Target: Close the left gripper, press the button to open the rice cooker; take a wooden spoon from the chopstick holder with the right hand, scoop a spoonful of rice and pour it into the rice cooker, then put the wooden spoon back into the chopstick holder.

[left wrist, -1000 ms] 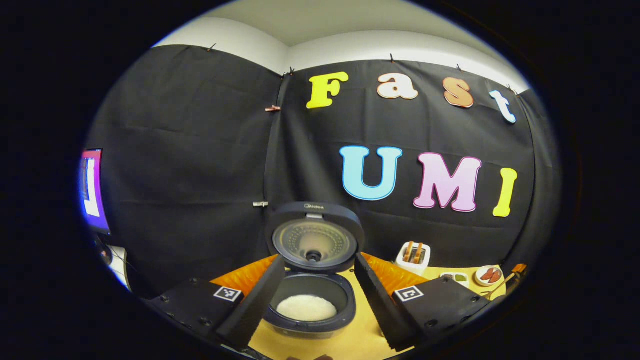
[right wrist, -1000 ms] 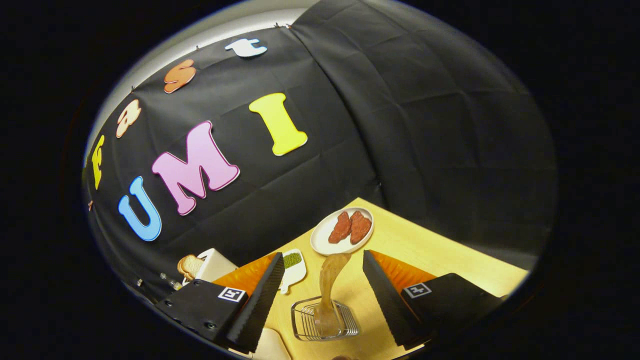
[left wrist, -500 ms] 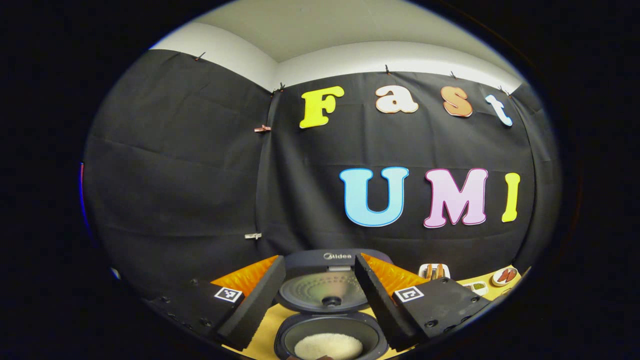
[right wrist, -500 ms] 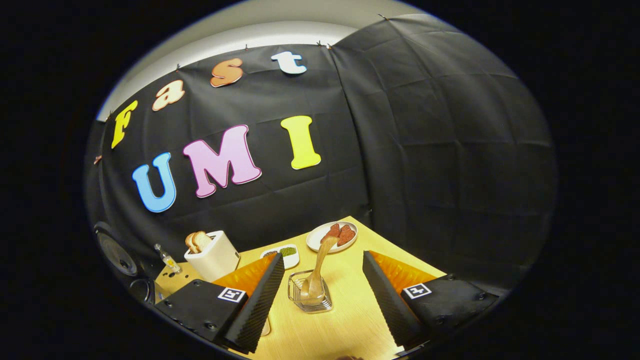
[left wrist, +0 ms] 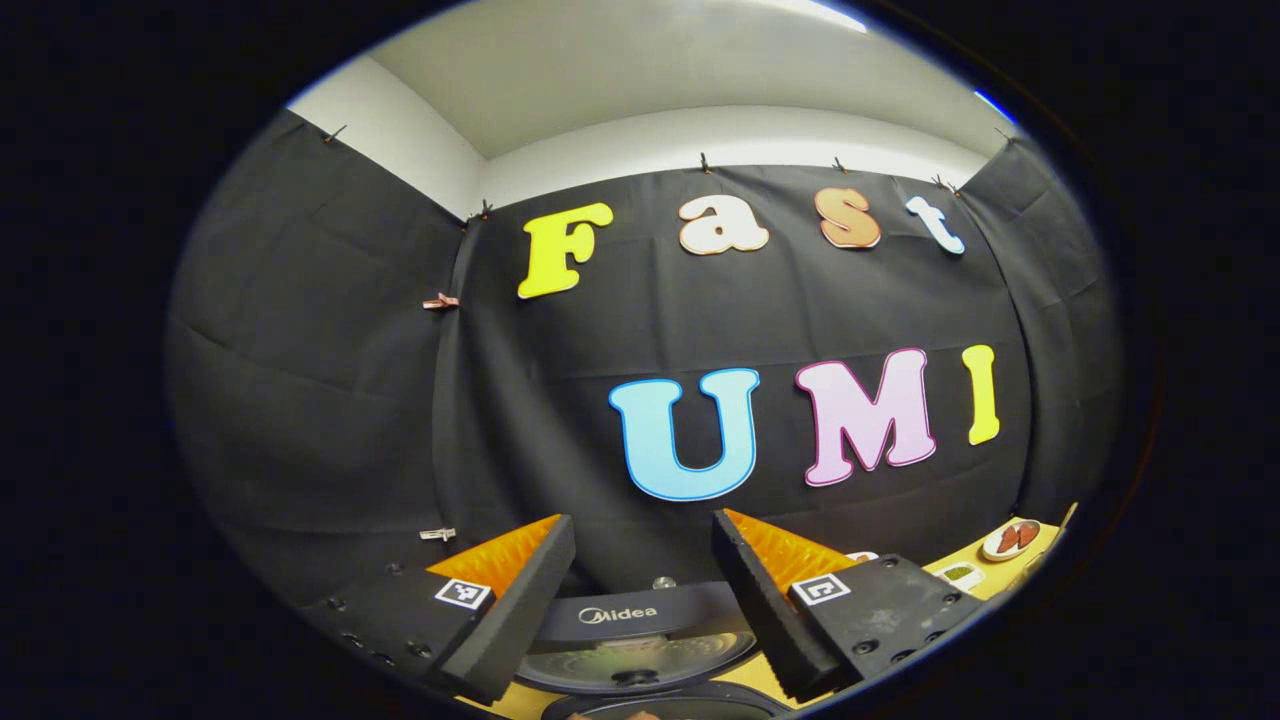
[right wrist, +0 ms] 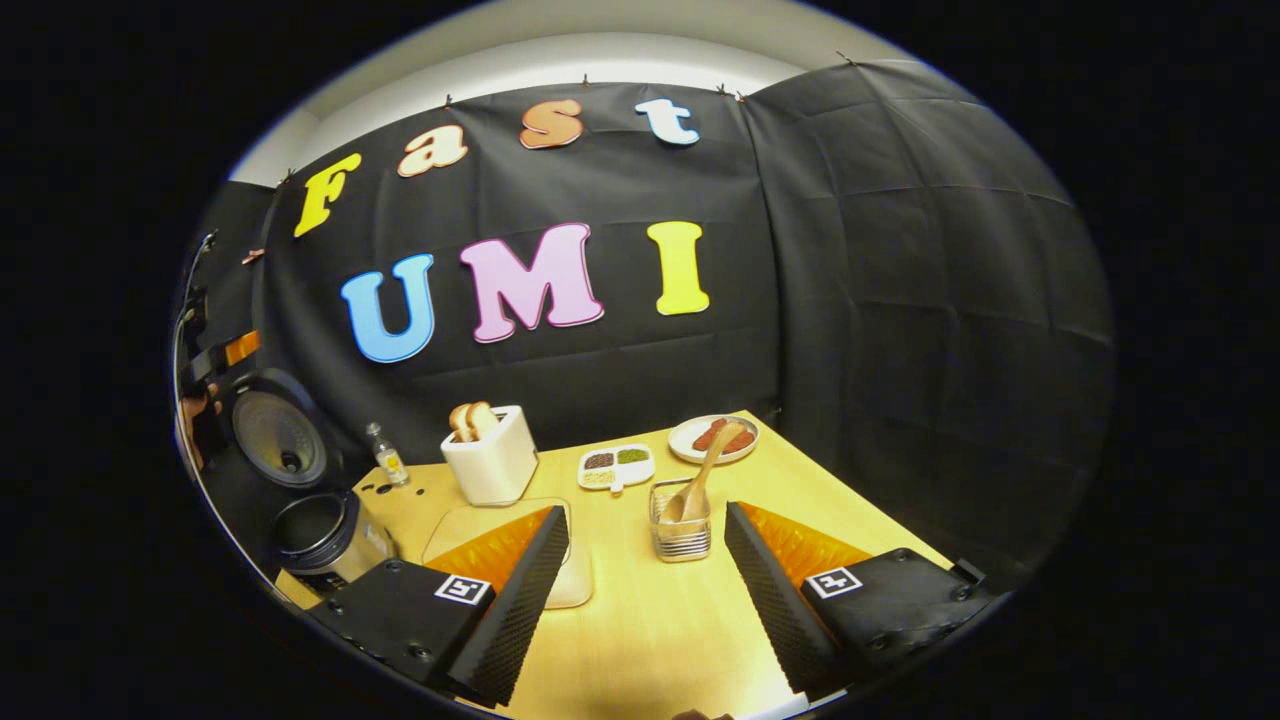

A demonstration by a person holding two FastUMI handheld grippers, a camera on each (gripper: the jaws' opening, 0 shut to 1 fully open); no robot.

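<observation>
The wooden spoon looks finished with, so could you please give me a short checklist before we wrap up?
1. Wooden spoon back in the chopstick holder, bowl end down: ok.
2. Right tongs open, clear of the spoon: ok.
3. Left tongs open, holding nothing: ok.
4. Rice cooker lid open: ok.
5. Rice in the cooker pot: cannot tell from these views.
6. Holder standing upright on the table: ok.
</observation>
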